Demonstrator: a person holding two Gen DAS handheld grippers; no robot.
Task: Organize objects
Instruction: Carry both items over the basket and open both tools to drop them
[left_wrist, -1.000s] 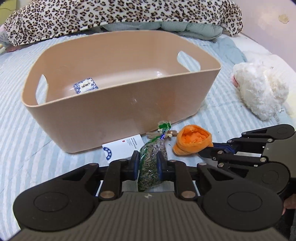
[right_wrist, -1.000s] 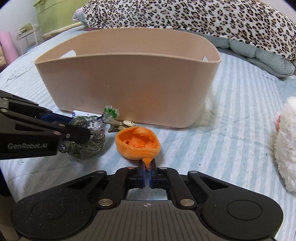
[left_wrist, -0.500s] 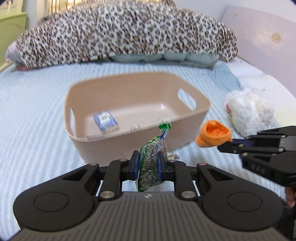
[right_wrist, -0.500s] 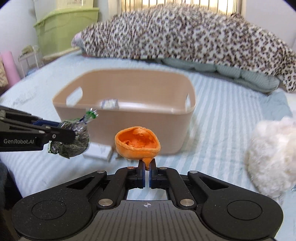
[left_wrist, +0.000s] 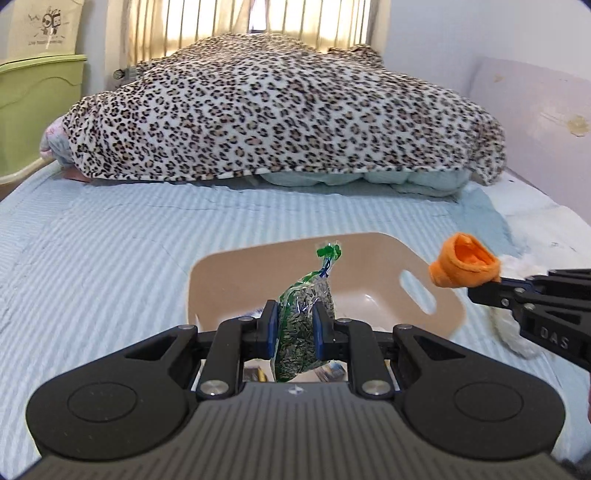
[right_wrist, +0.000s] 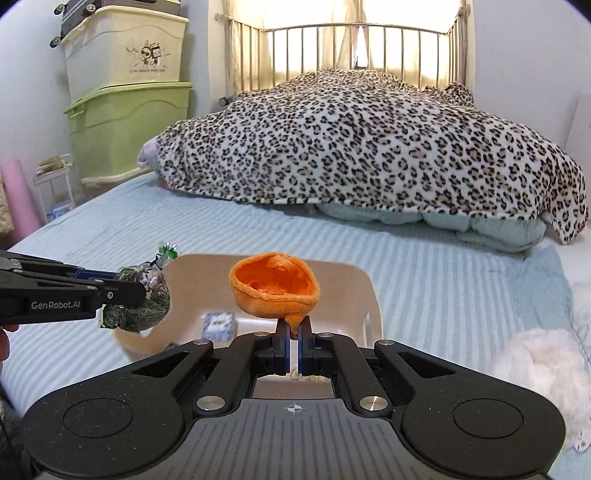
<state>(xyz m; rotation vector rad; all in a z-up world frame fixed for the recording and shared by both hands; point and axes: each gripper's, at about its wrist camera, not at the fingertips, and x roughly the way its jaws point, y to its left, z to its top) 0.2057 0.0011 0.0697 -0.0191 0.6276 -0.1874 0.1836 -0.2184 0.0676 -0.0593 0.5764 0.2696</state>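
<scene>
My left gripper (left_wrist: 294, 325) is shut on a clear bag of green seeds (left_wrist: 303, 321) with a green tie, held in the air above the beige plastic basket (left_wrist: 229, 262). My right gripper (right_wrist: 293, 332) is shut on the tip of an orange plush cup (right_wrist: 275, 291), also held above the basket (right_wrist: 364, 295). The bag (right_wrist: 138, 299) shows at the left in the right wrist view, the orange plush (left_wrist: 463, 266) at the right in the left wrist view. A small blue-and-white box (right_wrist: 218, 323) lies inside the basket.
The basket stands on a bed with a light blue striped sheet (left_wrist: 110, 251). A leopard-print blanket (left_wrist: 280, 118) is piled at the far end. A white fluffy plush toy (right_wrist: 543, 365) lies to the right. Green and cream storage bins (right_wrist: 125, 122) stand left of the bed.
Both grippers have risen from the sheet in front of the basket, carrying the seed bag and the orange plush, and now hang high above the basket.
</scene>
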